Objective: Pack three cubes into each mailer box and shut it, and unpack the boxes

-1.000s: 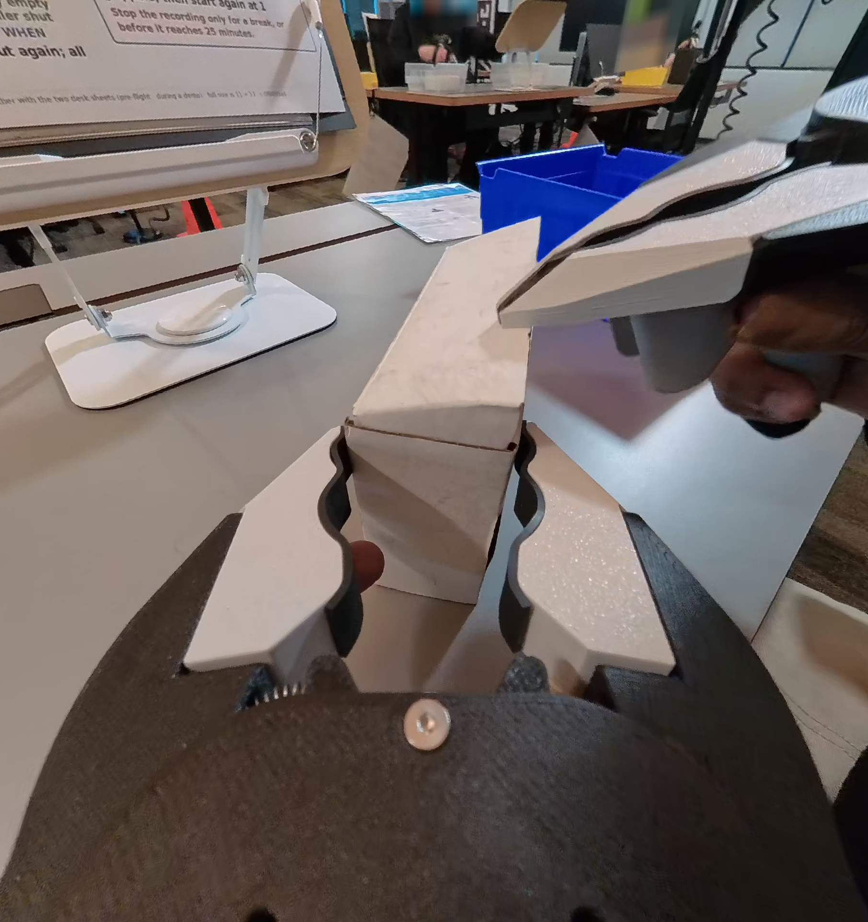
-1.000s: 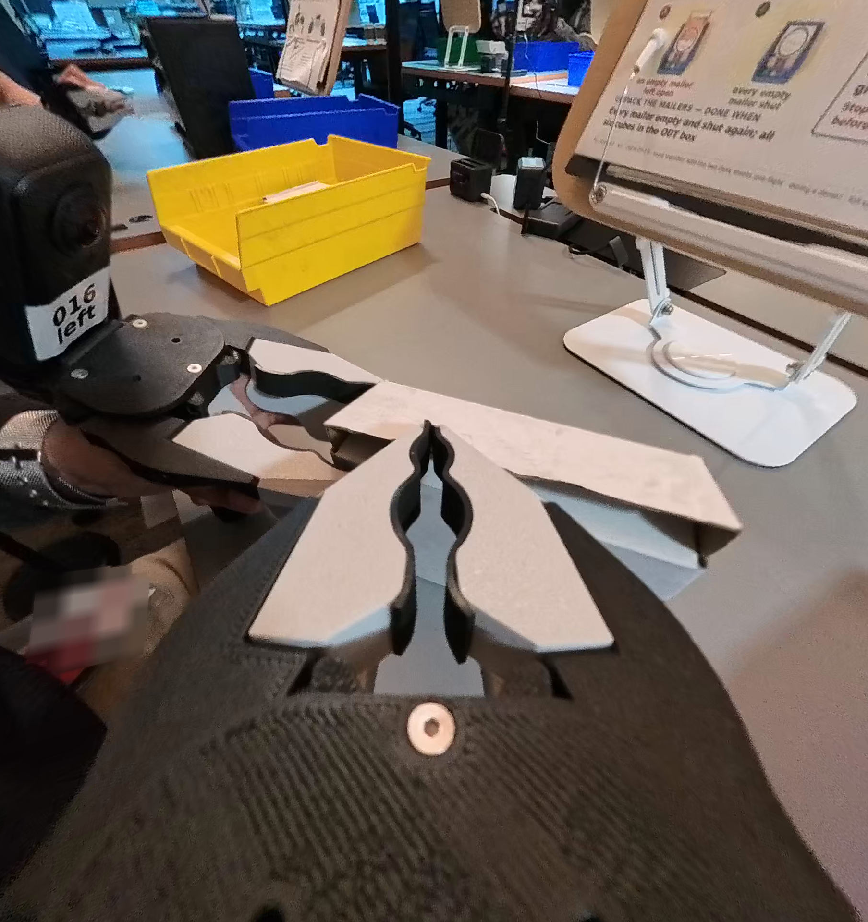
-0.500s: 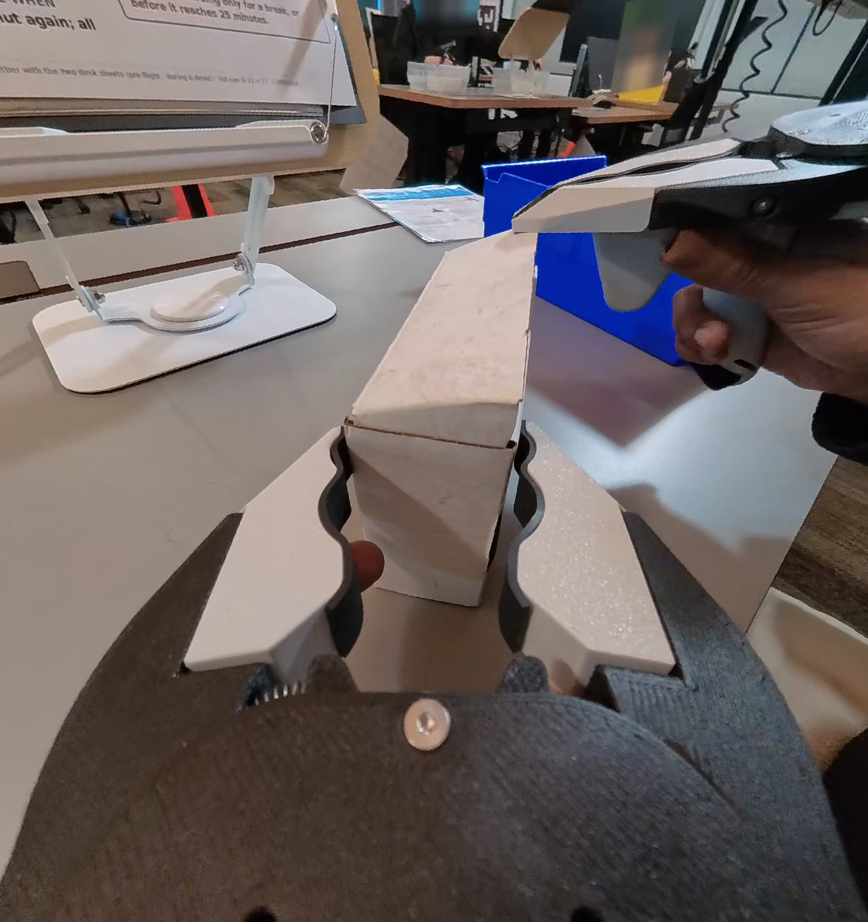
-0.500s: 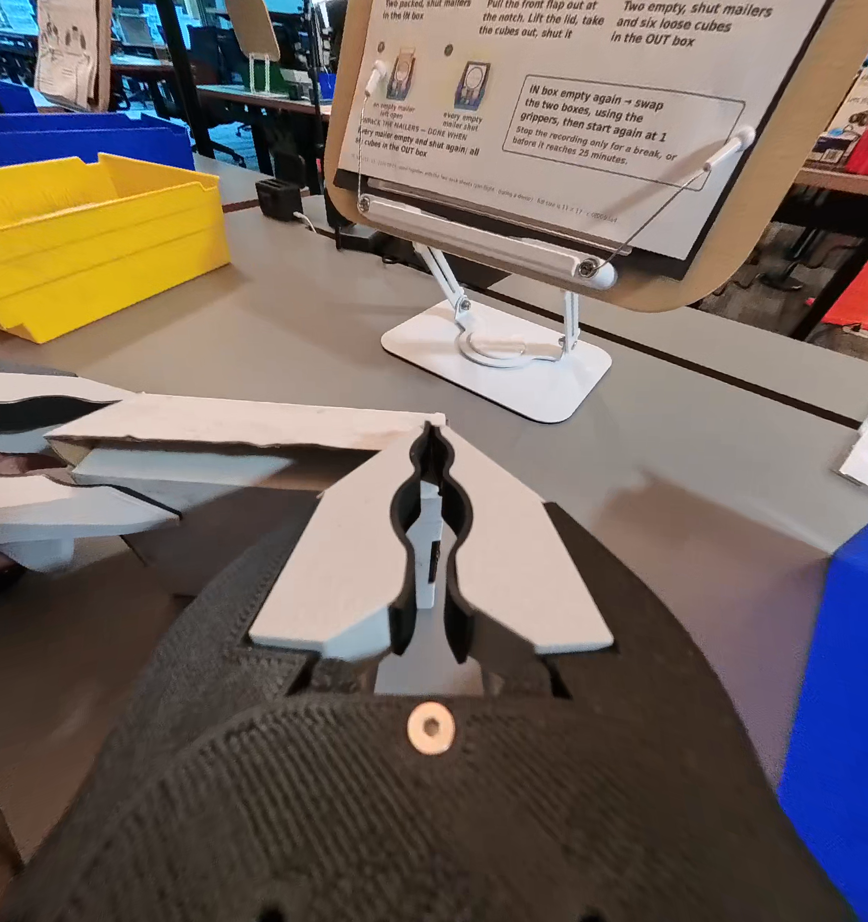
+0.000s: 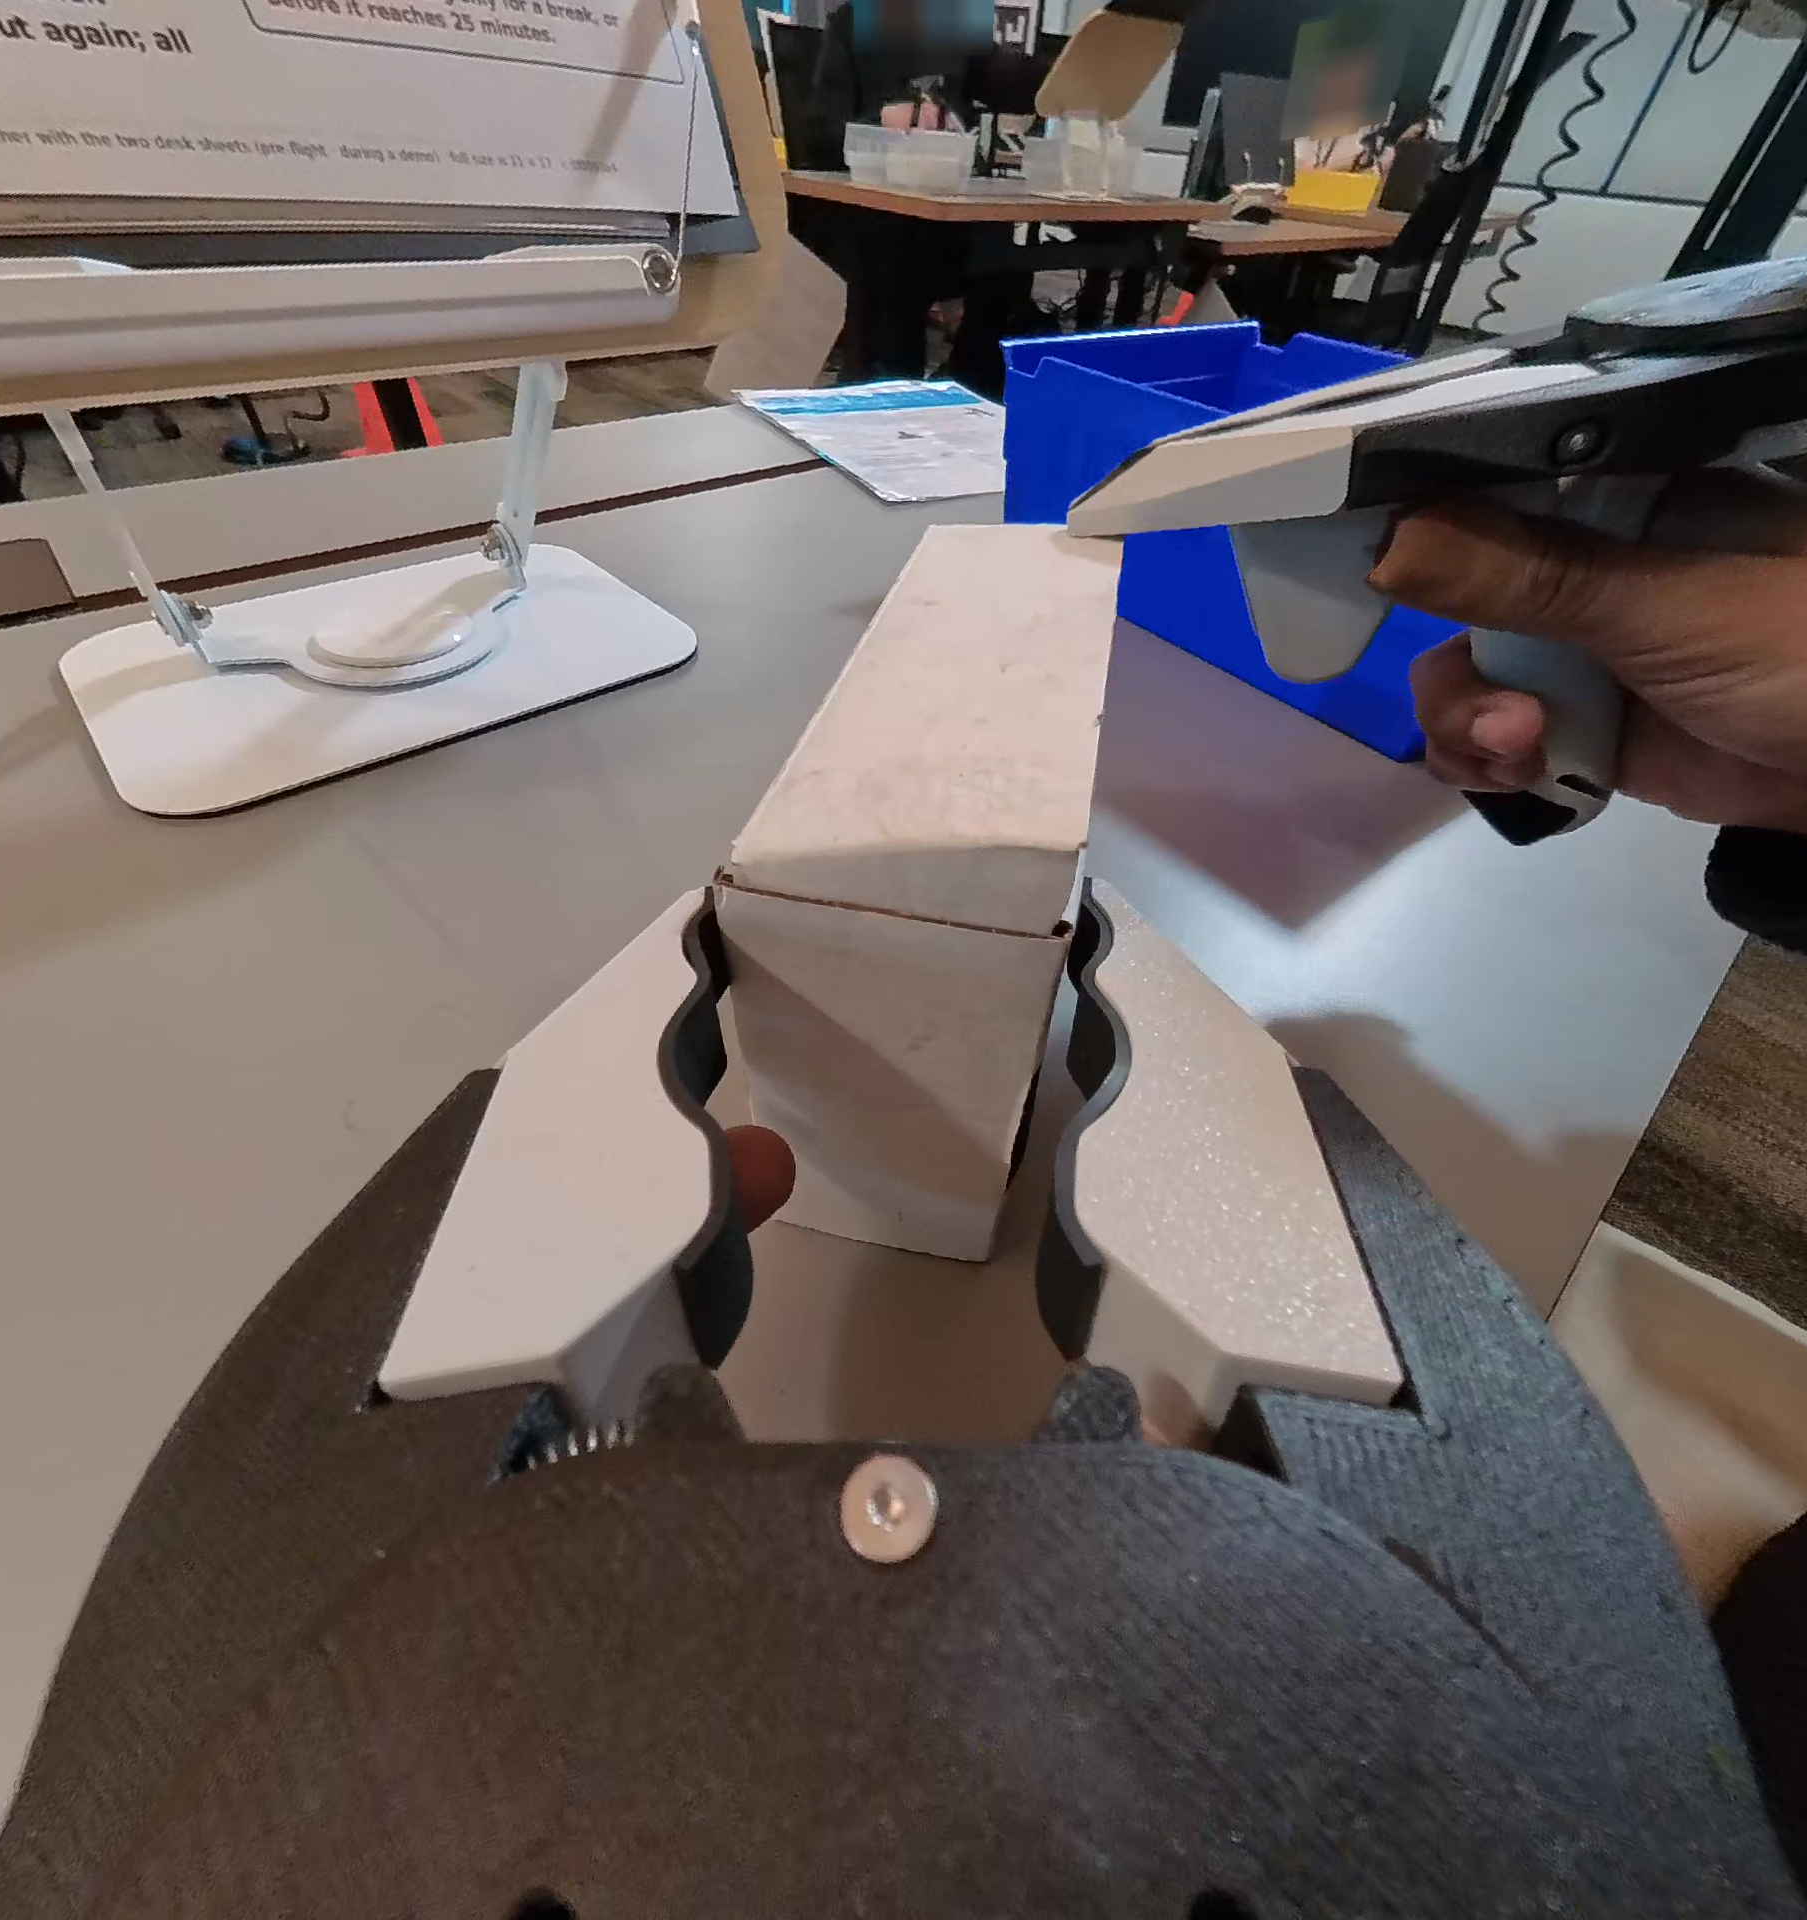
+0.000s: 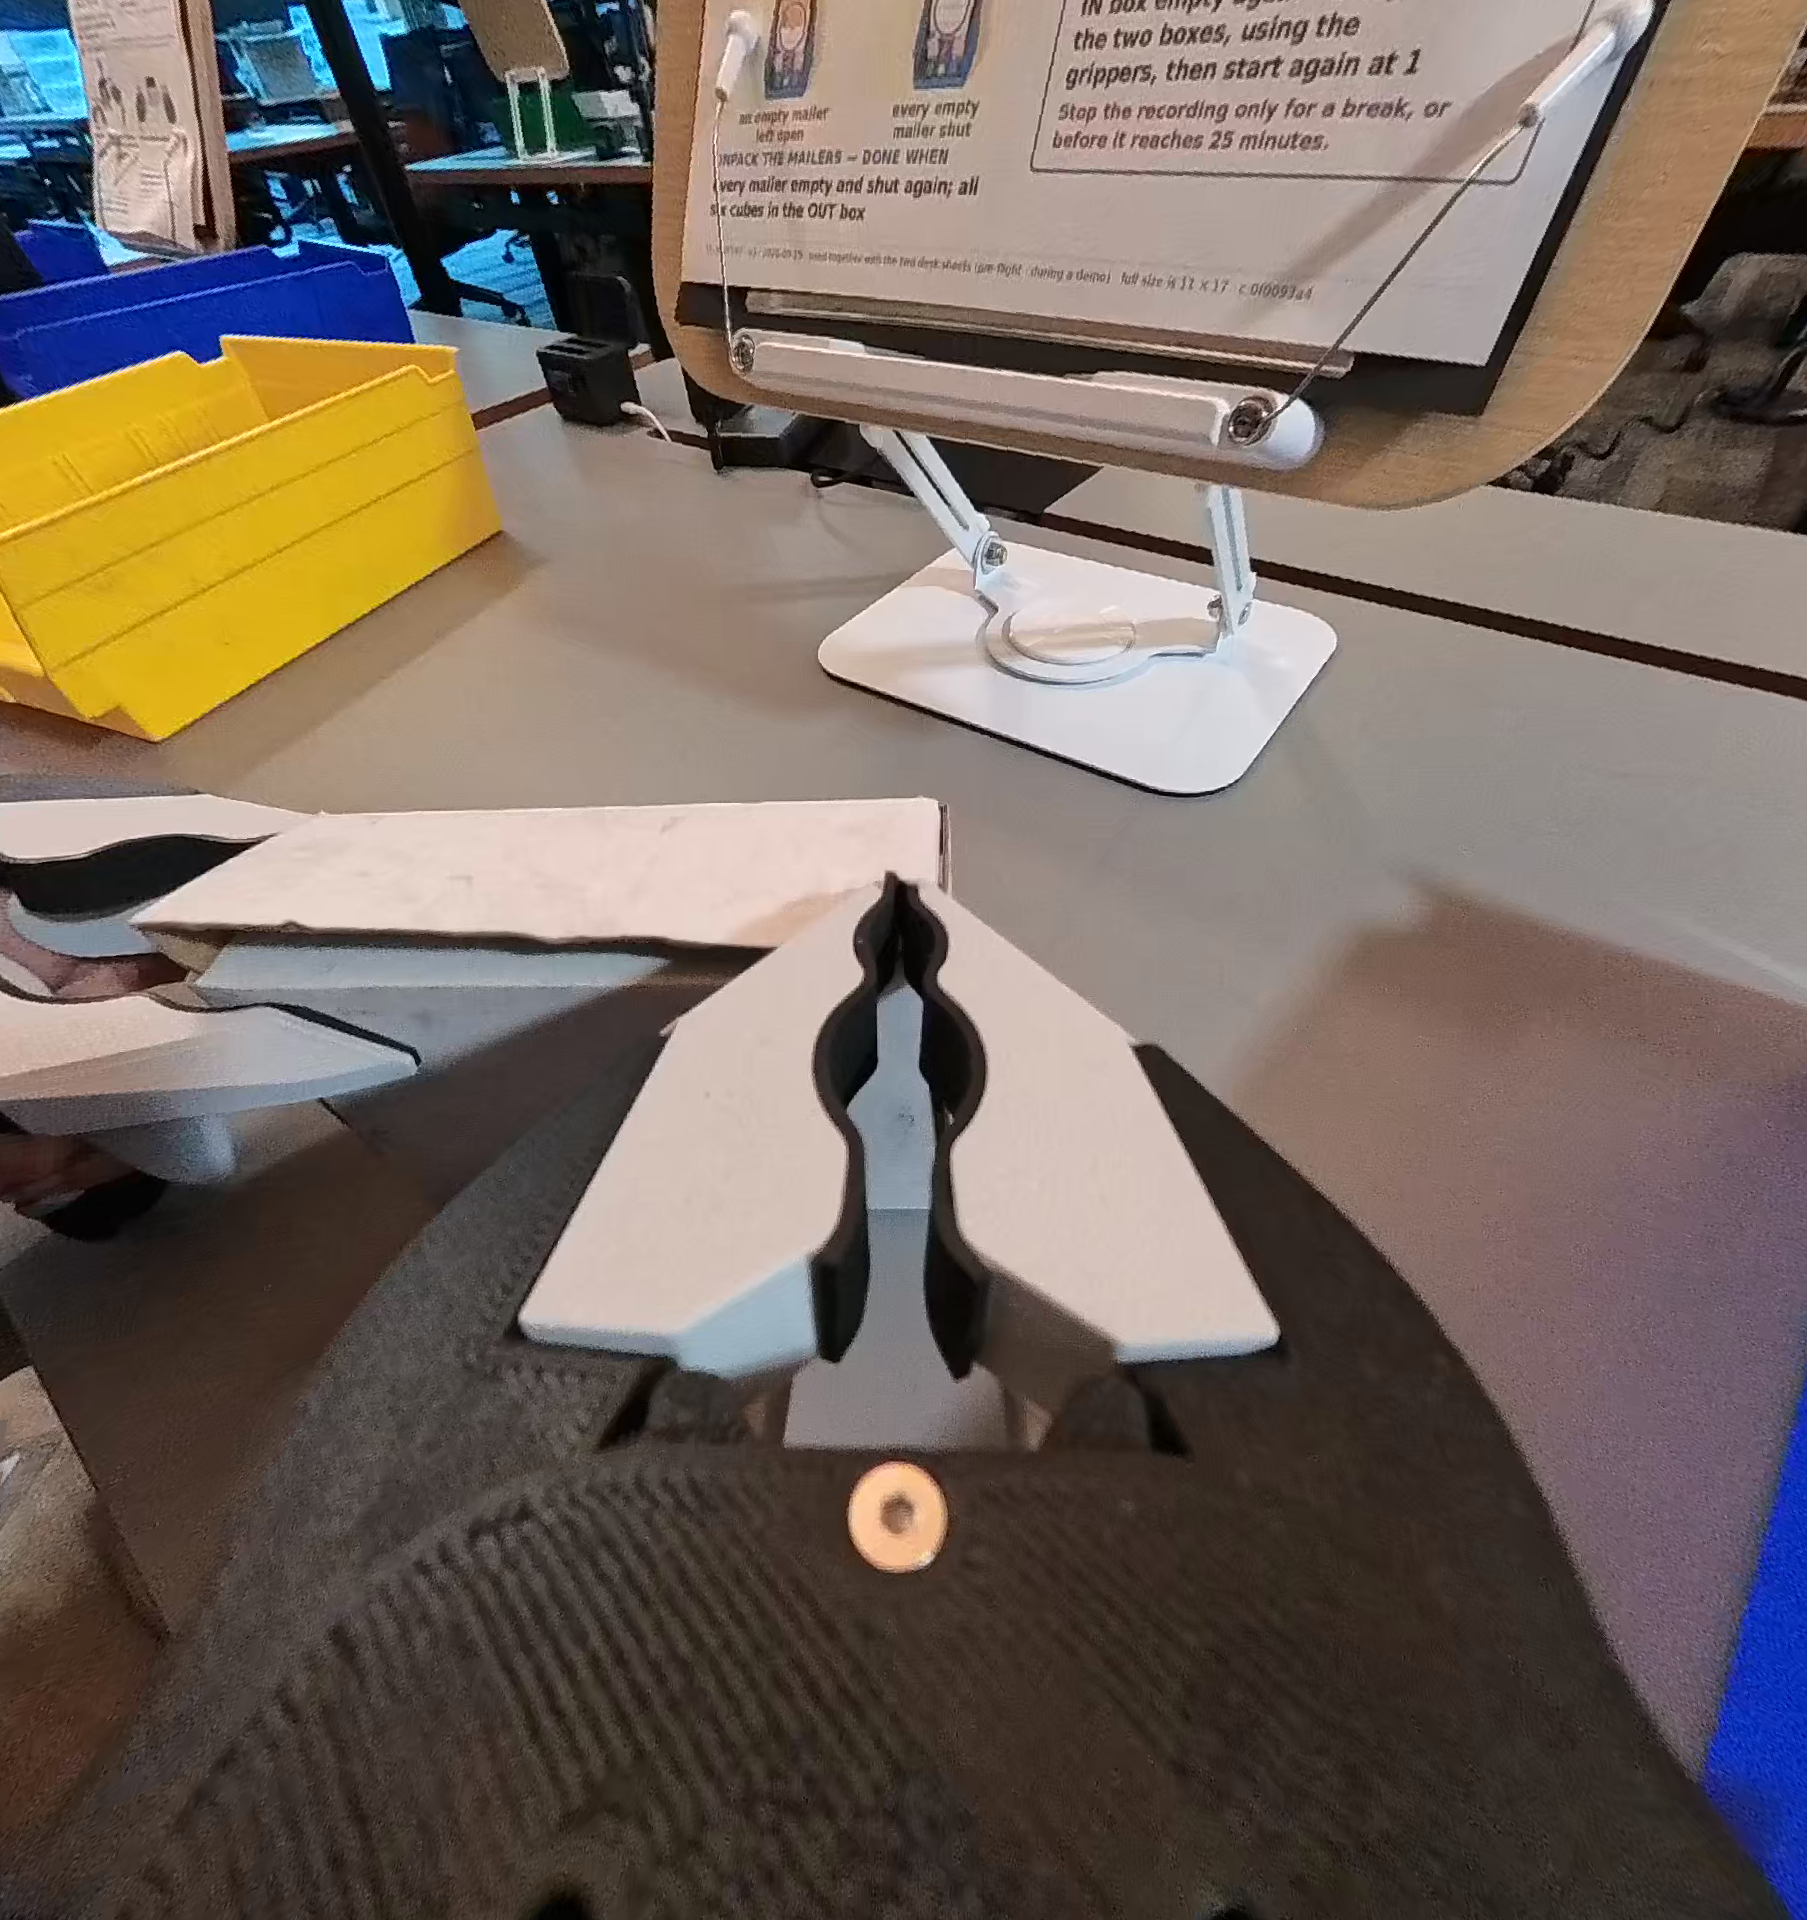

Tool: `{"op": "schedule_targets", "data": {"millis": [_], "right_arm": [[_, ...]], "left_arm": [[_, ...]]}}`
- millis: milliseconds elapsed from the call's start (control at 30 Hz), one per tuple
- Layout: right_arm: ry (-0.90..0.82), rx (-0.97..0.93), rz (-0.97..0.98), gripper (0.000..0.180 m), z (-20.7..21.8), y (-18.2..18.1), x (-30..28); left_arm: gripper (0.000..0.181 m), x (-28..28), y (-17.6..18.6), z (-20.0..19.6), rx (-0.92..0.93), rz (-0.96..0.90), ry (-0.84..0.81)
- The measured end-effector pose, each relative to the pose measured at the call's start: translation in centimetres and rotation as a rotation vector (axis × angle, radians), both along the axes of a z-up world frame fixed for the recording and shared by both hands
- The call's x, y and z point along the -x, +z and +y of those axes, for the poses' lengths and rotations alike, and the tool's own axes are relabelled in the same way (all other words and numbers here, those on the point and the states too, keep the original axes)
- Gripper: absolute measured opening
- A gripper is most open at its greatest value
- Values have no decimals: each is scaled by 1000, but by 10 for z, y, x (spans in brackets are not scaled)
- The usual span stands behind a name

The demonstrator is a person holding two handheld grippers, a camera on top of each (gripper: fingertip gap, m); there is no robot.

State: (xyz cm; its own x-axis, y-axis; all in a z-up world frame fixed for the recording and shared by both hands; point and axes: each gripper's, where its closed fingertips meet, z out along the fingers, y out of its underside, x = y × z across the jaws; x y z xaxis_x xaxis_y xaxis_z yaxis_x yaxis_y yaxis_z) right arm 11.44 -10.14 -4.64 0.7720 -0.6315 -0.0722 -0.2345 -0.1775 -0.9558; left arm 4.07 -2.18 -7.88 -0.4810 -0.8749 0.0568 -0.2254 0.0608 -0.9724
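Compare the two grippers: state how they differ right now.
The left gripper is spread wide and clamps the white mailer box at its near end; the right gripper is shut with nothing between its fingers. The left grips the box's sides, while the right's closed tip sits at its far top edge. Both have white fingers with black wavy pads.

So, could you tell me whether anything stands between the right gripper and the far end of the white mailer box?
Nothing visible does. The right gripper, fingers together, sits right at the far top edge of the mailer box, which the left gripper clamps at its near end.
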Motion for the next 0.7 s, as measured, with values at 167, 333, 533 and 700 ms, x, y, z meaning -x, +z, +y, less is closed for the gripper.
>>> {"op": "schedule_targets", "data": {"millis": [167, 333, 533, 700], "right_arm": [[-7, 75, -36, 0, 0, -3, 1], [-1, 77, -67, 0, 1, -3, 1], [2, 63, -100, 0, 1, -2, 1], [5, 66, -107, 0, 1, -2, 1]], "left_arm": [[63, 0, 0, 0, 12, 5, -6], [91, 9, 7, -9, 154, 24, -91], [88, -1, 30, 12, 562, 97, -7], [72, -6, 12, 20, 623, 203, 39]]}}
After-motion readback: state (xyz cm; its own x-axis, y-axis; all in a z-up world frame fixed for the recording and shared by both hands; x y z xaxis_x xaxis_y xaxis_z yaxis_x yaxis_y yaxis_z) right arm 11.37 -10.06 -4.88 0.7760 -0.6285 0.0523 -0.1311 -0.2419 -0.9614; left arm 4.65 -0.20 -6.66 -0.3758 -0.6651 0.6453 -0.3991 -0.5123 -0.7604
